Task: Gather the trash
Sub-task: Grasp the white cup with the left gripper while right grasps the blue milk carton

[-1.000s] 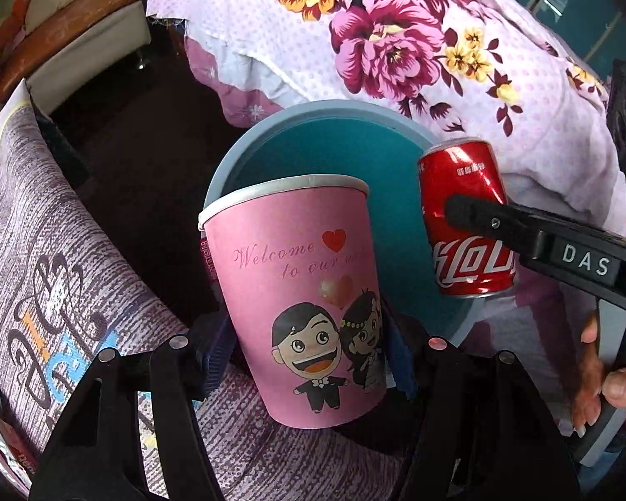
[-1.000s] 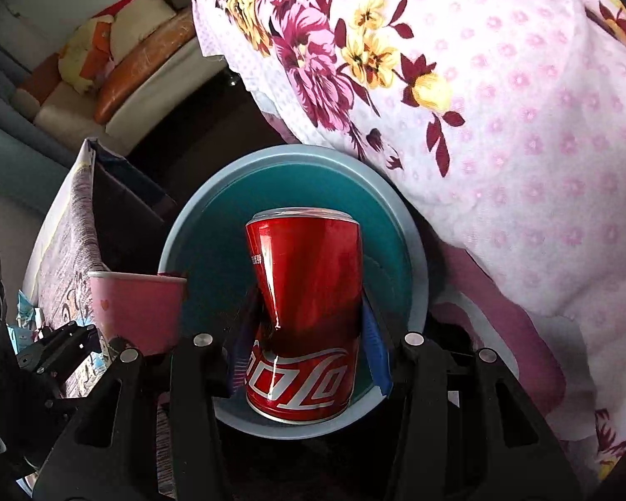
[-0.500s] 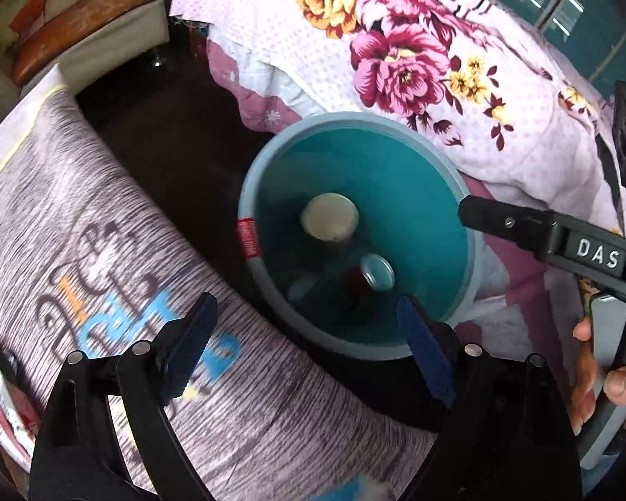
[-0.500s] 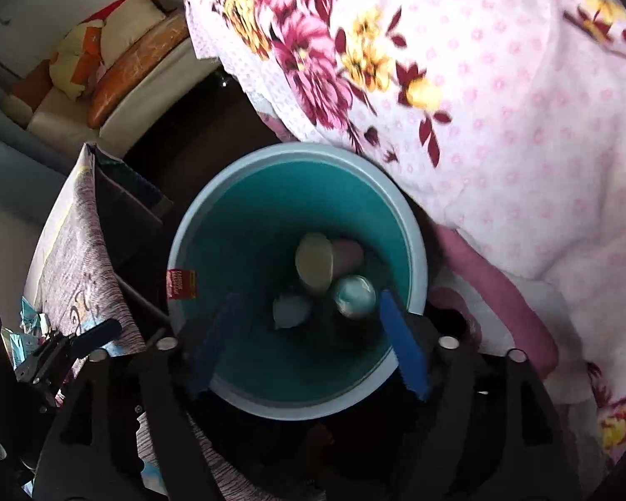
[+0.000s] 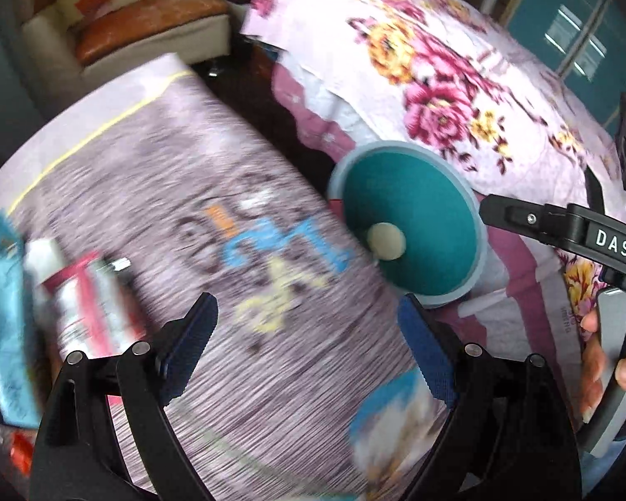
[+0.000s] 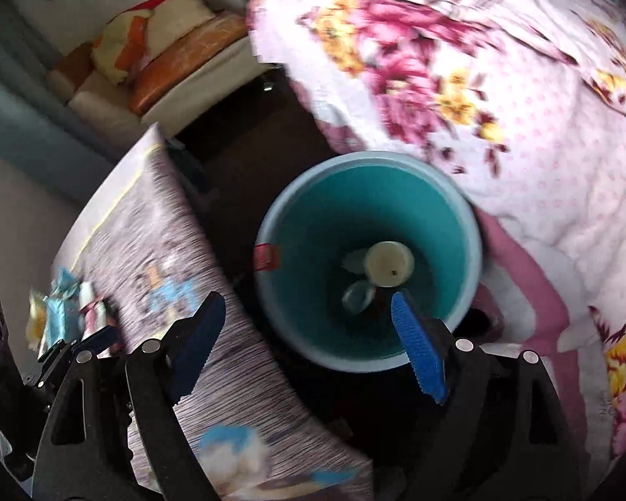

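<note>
Both tongs spread wide w/ nothing held: left gripper (image 5: 309, 342) facing blurred wrappers (image 5: 83, 292) ahead-left, prob. light, crinkly, best pinched mid-body; right gripper (image 6: 309, 342) above bin (image 6: 271, 225).

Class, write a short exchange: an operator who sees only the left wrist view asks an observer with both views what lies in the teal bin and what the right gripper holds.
Operator: I see one pale disc in the bin. Anything else?
Observer: Yes, a greyish round end lies right beside it.
Operator: Is the right gripper holding anything?
Observer: No, it is open and empty, above the bin.
</note>
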